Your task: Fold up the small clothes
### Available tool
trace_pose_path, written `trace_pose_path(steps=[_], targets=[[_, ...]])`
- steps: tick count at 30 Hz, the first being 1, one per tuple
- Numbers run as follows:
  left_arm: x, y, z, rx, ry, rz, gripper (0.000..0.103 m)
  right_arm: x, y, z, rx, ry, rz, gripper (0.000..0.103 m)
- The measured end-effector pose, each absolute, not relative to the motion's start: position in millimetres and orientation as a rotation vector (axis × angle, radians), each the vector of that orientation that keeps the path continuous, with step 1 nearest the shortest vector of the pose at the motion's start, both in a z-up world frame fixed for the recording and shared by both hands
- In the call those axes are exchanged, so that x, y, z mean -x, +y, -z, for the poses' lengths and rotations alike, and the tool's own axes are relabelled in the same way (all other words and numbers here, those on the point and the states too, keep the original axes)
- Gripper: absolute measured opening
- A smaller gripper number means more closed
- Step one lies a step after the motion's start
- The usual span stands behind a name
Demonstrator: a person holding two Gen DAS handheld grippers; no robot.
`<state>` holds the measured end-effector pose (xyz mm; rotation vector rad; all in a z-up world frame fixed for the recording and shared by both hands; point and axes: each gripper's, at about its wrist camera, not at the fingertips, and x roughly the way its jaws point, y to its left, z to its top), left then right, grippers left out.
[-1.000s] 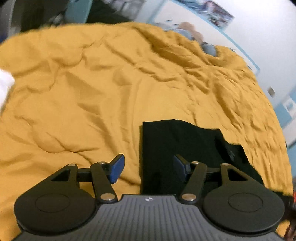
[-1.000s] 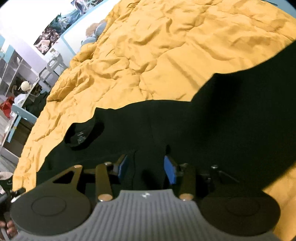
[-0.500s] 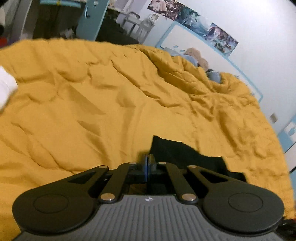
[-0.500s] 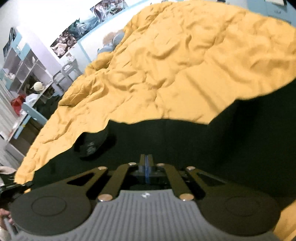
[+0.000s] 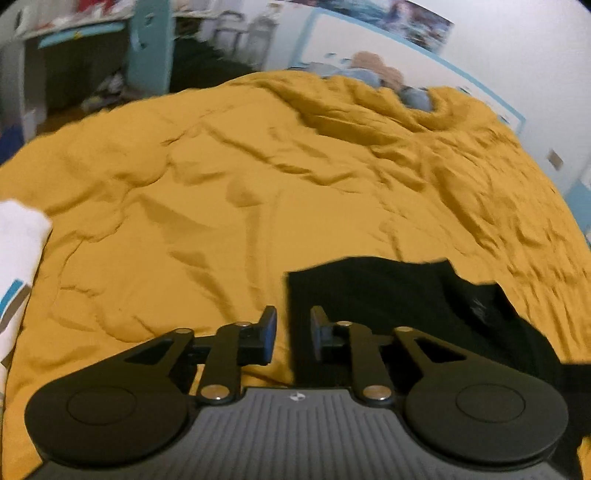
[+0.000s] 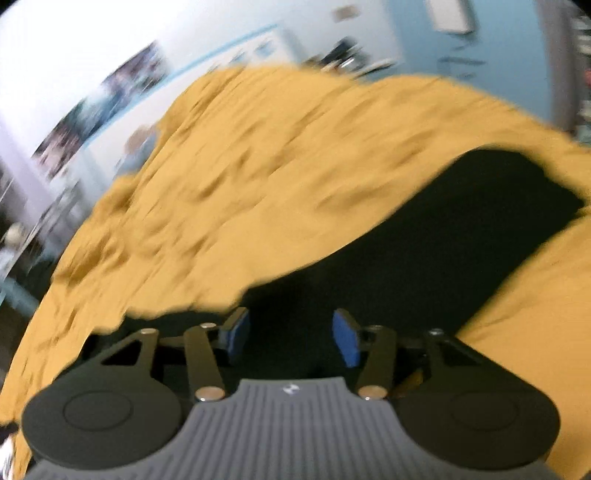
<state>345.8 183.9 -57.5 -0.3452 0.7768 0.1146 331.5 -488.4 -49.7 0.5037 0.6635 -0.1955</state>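
a rumpled mustard-yellow quilt point(image 5: 258, 192) covers the whole bed in front of you, with a white wall, a strip of dark posters point(image 5: 417, 18) and a pale blue headboard edge behind it. at the far end of the bed a blurred bundle of blue and tan soft things point(image 5: 388, 81) lies against the wall, well apart from your work. at the left edge of the left wrist view a white folded cloth with a blue stripe point(image 5: 18, 251) rests on the quilt, clear of everything else.

the black garment point(image 5: 399, 295) lies flat on the quilt near you. your left gripper point(image 5: 293, 334) hangs over its left edge: the left finger sits over bare quilt, the right finger over black fabric. its jaws are opening, with a narrow gap showing and no cloth pinched between the blue pads point(image 5: 269, 332).

the right wrist view is smeared. there the same black garment point(image 6: 480, 229) stretches away toward the upper right. your right gripper point(image 6: 291, 338) hovers above it with jaws opening, wide apart, holding nothing. nothing stands between either gripper and the garment.
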Motion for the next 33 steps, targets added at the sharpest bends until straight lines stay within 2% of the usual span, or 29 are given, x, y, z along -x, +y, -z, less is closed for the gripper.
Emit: trace_pose_path(steps=[2, 4, 8, 12, 17, 20, 21, 22, 25, 33], targets=[[-344.1, 165.6, 53.6, 0.305, 0.786, -0.089, 0.035, -314.6, -534.5, 43.0, -0.581, 0.624, 0.299, 0.06], [-342.5, 147.1, 53.9, 0.266, 0.789, -0.061, 0.039, -299.6, -578.2, 43.7, -0.702, 0.591, 0.362, 0.071], [-343.9, 119.5, 64.0, 0.242, 0.824, -0.063, 0.039, -283.7, -650.1, 63.8, -0.907, 0.541, 0.452, 0.071], [-338.0, 105.8, 72.8, 0.235, 0.858, -0.081, 0.039, -285.3, -690.9, 87.3, -0.991, 0.523, 0.501, 0.068], [-332.1, 102.3, 81.7, 0.207, 0.898, -0.15, 0.039, -304.0, -713.5, 125.1, -1.078, 0.532, 0.532, 0.049], [-326.1, 102.0, 80.3, 0.199, 0.903, -0.181, 0.039, -306.0, -720.6, 129.9, -1.092, 0.506, 0.525, 0.028], [-323.9, 101.5, 79.4, 0.199, 0.902, -0.186, 0.039, -306.2, -720.4, 127.6, -1.101, 0.494, 0.512, 0.017], [-322.4, 100.7, 78.9, 0.197, 0.901, -0.187, 0.039, -306.4, -718.9, 121.4, -1.091, 0.481, 0.503, 0.01], [-318.2, 99.2, 77.2, 0.193, 0.899, -0.192, 0.039, -308.6, -699.7, 85.2, -0.965, 0.431, 0.465, 0.005], [-301.1, 99.9, 62.0, 0.269, 0.852, -0.118, 0.039, -334.8, -558.5, -34.1, -0.628, 0.401, 0.131, 0.003]])
